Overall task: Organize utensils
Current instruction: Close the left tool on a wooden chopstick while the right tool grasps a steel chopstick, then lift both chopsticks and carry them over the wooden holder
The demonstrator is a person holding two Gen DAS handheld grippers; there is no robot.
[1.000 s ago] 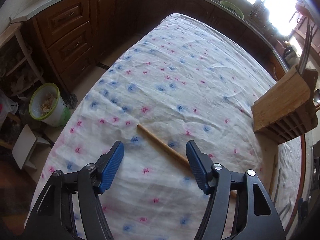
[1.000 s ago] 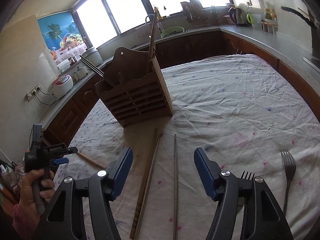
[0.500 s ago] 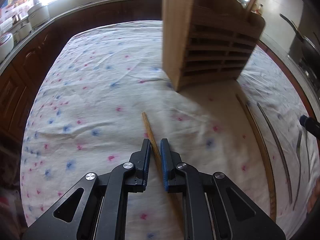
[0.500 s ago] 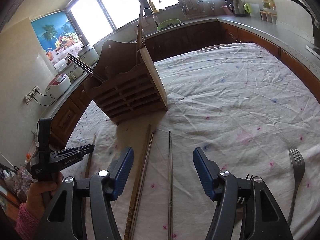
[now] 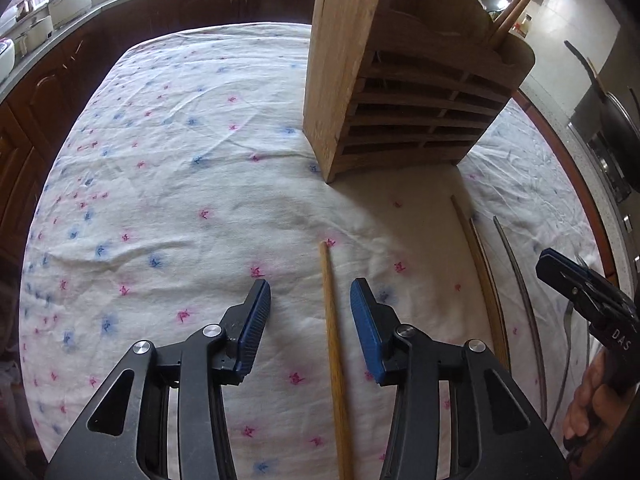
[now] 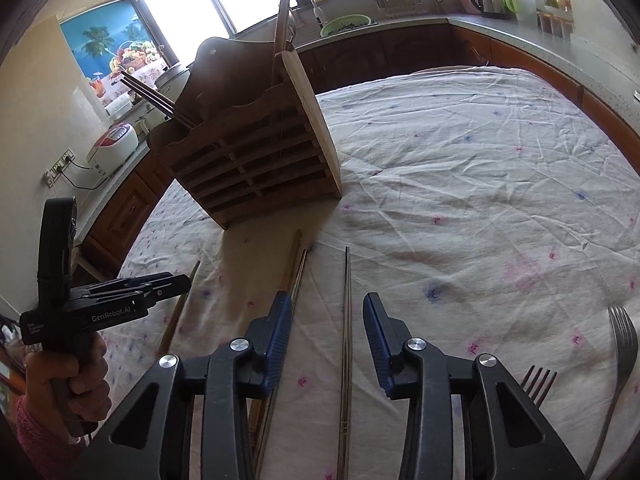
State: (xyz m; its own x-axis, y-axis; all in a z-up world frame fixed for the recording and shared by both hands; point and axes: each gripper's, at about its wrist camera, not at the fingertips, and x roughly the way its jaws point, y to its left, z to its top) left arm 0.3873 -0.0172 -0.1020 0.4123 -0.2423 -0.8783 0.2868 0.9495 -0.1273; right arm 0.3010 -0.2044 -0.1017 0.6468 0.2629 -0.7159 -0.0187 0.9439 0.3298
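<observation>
A slatted wooden utensil holder [image 5: 404, 92] [image 6: 256, 152] stands on the flowered cloth with chopsticks upright in it. My left gripper [image 5: 310, 300] is open; a wooden chopstick [image 5: 334, 344] lies on the cloth between its pads, nearer the right pad. My right gripper [image 6: 326, 320] is open over a metal chopstick [image 6: 346, 340] that lies between its fingers. A wooden chopstick and a thinner stick [image 6: 290, 272] lie under its left finger. Two forks [image 6: 622, 344] lie at the right.
The table cloth [image 6: 480, 200] covers a round table ringed by kitchen counters and dark cabinets [image 5: 120, 20]. The left gripper shows in the right wrist view [image 6: 160, 284] beside another wooden chopstick [image 6: 180, 304]. The right gripper shows in the left wrist view [image 5: 576, 280].
My left gripper swung toward the holder, closed around the wooden chopstick, then opened again; the chopstick lies between its pads. My right gripper narrowed its opening and moved over the metal chopstick.
</observation>
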